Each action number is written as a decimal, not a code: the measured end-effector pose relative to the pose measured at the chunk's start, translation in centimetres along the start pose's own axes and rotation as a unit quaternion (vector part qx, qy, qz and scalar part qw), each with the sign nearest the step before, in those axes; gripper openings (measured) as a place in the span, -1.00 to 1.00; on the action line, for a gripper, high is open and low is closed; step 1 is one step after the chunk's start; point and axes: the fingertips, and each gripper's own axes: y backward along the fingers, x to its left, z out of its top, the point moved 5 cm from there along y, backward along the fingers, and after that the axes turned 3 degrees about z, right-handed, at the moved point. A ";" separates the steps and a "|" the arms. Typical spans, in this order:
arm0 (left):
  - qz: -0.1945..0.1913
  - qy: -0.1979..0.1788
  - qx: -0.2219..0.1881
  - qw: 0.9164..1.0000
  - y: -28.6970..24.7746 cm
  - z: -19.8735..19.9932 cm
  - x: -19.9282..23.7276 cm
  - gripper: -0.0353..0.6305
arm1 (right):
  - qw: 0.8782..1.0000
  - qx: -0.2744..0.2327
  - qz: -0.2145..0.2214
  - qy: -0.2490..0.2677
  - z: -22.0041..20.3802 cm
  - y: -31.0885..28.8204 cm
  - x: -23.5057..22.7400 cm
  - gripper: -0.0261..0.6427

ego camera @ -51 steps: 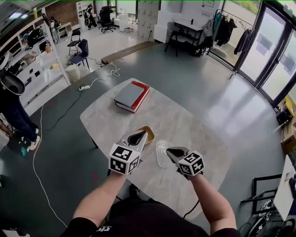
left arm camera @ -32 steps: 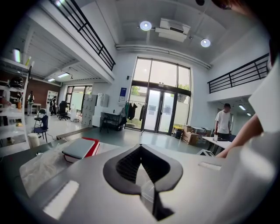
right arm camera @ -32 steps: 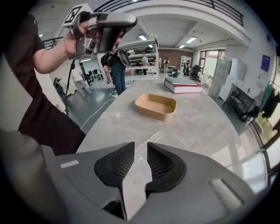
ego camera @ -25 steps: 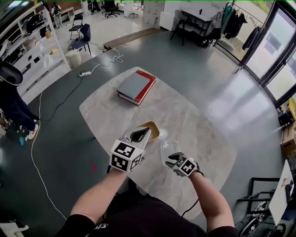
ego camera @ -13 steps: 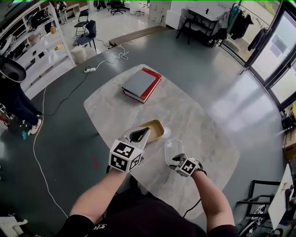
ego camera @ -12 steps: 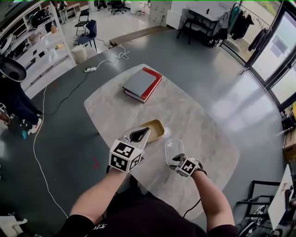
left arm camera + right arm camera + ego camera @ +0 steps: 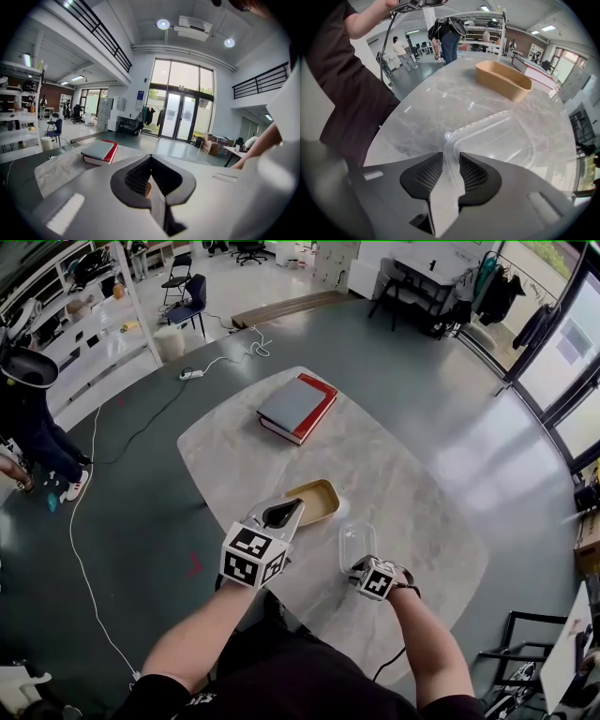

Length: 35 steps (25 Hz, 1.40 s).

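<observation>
The right claw (image 7: 451,158) pinches the near rim of a clear plastic container (image 7: 506,140) on the marble counter (image 7: 375,456) beside a tan tray (image 7: 314,500) — likely light, flimsy and slippery, best held by that stiffer rim — while the left claw (image 7: 150,161) hovers pressed together, empty.

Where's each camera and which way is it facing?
Head view: on the head, facing down at the table; left gripper, right gripper, forearms.
Left gripper view: on that gripper, facing the book; shut jaws, an arm.
Right gripper view: on that gripper, facing the tan tray; jaws clamping the clear lid, torso.
Shared with head view: tan tray, clear lid.
</observation>
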 end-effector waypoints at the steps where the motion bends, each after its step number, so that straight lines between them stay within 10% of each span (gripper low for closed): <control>1: 0.001 0.001 0.000 1.000 0.2 -0.1 0.1 -0.88 | 1.000 -0.001 -0.002 0.000 0.0 -0.1 0.0 -0.55; 21: -0.044 0.010 -0.002 0.999 -2.2 0.0 -0.3 -0.88 | 0.992 -0.068 -0.047 -0.093 -0.8 1.6 1.5 -0.68; 35: -0.175 -0.017 -0.008 0.984 -6.1 3.0 -4.0 -0.88 | 0.914 -0.230 -0.170 -0.288 -2.0 12.0 0.2 -0.69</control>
